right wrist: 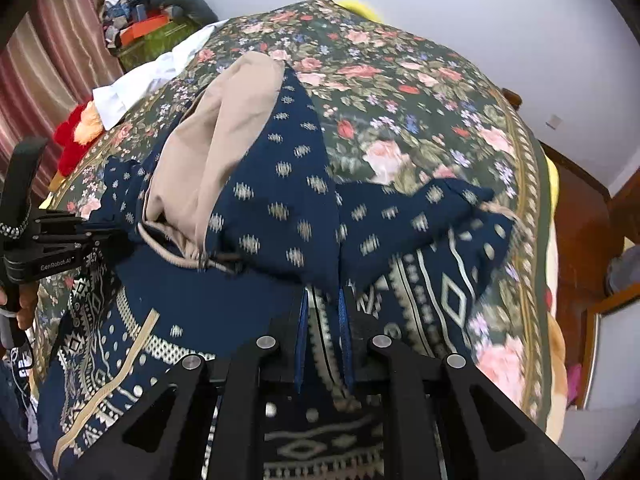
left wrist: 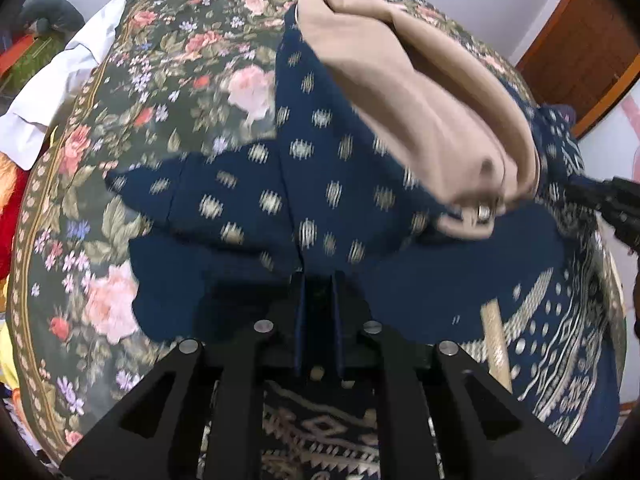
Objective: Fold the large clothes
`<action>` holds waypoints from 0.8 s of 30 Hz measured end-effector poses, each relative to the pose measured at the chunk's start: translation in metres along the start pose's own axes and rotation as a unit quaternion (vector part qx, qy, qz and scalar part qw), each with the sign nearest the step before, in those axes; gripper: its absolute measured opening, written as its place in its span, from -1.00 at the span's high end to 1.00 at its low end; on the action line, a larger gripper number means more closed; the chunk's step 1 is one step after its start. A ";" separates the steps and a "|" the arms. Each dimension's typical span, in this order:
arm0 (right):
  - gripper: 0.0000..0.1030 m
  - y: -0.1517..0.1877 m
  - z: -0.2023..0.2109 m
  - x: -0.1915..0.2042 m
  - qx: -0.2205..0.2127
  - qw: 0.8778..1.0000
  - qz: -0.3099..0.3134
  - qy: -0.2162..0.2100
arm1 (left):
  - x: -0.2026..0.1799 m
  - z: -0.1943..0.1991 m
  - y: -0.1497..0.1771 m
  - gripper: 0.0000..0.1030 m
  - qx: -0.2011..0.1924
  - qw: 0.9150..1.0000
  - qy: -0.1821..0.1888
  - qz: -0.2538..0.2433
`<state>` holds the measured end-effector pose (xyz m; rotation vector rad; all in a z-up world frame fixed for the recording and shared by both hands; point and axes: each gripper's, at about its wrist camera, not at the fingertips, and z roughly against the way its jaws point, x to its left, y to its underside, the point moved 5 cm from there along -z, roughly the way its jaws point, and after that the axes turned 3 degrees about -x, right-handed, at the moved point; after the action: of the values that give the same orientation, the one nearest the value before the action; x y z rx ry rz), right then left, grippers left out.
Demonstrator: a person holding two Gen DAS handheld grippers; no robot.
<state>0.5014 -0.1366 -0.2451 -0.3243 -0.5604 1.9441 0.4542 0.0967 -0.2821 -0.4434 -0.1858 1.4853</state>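
Observation:
A large navy garment (left wrist: 320,168) with pale woven motifs lies crumpled on a bed under a floral bedspread (left wrist: 160,80). Its beige lining (left wrist: 420,92) is turned outward in a thick fold. In the left wrist view my left gripper (left wrist: 320,292) is shut on a pinch of the navy cloth. The right gripper (left wrist: 616,204) enters from the right edge, at the garment's side. In the right wrist view my right gripper (right wrist: 326,300) is shut on a patterned hem of the same garment (right wrist: 280,200), with the beige lining (right wrist: 200,152) beyond. The left gripper (right wrist: 60,240) shows at the far left, held by a hand.
A white cloth (right wrist: 152,76) and a red fluffy item (right wrist: 76,140) lie at the bed's far left side. A pile of belongings (right wrist: 148,28) sits by a striped curtain (right wrist: 48,60). Wooden furniture (right wrist: 580,220) borders the bed on the right, below a white wall.

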 end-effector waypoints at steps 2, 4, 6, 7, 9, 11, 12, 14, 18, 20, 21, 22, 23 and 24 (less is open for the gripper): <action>0.78 0.002 0.008 0.000 -0.003 1.000 -0.005 -0.006 | 0.003 0.007 0.002 0.74 0.001 1.000 -0.001 -0.003; 0.78 -0.002 0.019 0.000 -0.016 1.000 -0.006 -0.001 | 0.008 0.019 -0.002 0.56 -0.013 1.000 -0.005 -0.007; 0.78 -0.014 0.031 0.003 -0.040 0.999 -0.002 0.003 | 0.013 0.034 -0.013 0.18 -0.037 0.999 -0.018 -0.008; 0.78 -0.021 0.035 0.005 -0.050 0.999 -0.002 0.000 | 0.016 0.042 -0.021 -0.02 -0.055 0.998 -0.024 -0.006; 0.78 -0.037 0.037 0.008 -0.065 0.998 -0.003 0.000 | 0.020 0.052 -0.036 -0.15 -0.079 0.996 -0.031 0.000; 0.78 -0.056 0.033 0.011 -0.077 0.997 0.005 0.020 | 0.024 0.056 -0.055 -0.15 -0.092 0.995 -0.034 0.009; 0.77 -0.067 0.027 0.012 -0.080 0.996 0.012 0.042 | 0.026 0.056 -0.065 -0.15 -0.097 0.995 -0.032 0.015; 0.77 -0.083 0.009 0.014 -0.075 0.995 0.013 0.069 | 0.027 0.051 -0.081 -0.15 -0.101 0.994 -0.029 0.021; 0.77 -0.109 -0.038 0.024 -0.044 0.998 -0.011 0.037 | 0.029 0.029 -0.109 -0.15 -0.098 0.995 -0.017 0.031; 0.77 -0.118 -0.062 0.027 -0.036 0.999 -0.022 0.019 | 0.029 0.015 -0.118 -0.15 -0.094 0.995 -0.015 0.034; 0.77 -0.121 -0.074 0.027 -0.028 0.999 -0.023 0.021 | 0.029 0.007 -0.122 -0.15 -0.091 0.995 -0.014 0.036; 0.77 -0.122 -0.087 0.026 -0.017 0.999 -0.021 0.030 | 0.030 -0.002 -0.124 -0.15 -0.086 0.996 -0.015 0.036; 0.77 -0.122 -0.098 0.025 -0.007 0.999 -0.015 0.042 | 0.030 -0.011 -0.126 -0.15 -0.080 0.996 -0.019 0.035; 0.77 -0.120 -0.112 0.022 0.007 0.997 0.001 0.074 | 0.032 -0.021 -0.128 -0.15 -0.072 0.997 -0.027 0.033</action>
<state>0.6372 -0.0475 -0.2774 -0.4558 -0.4499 1.9070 0.5828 0.1211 -0.2556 -0.5300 -0.3240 1.5550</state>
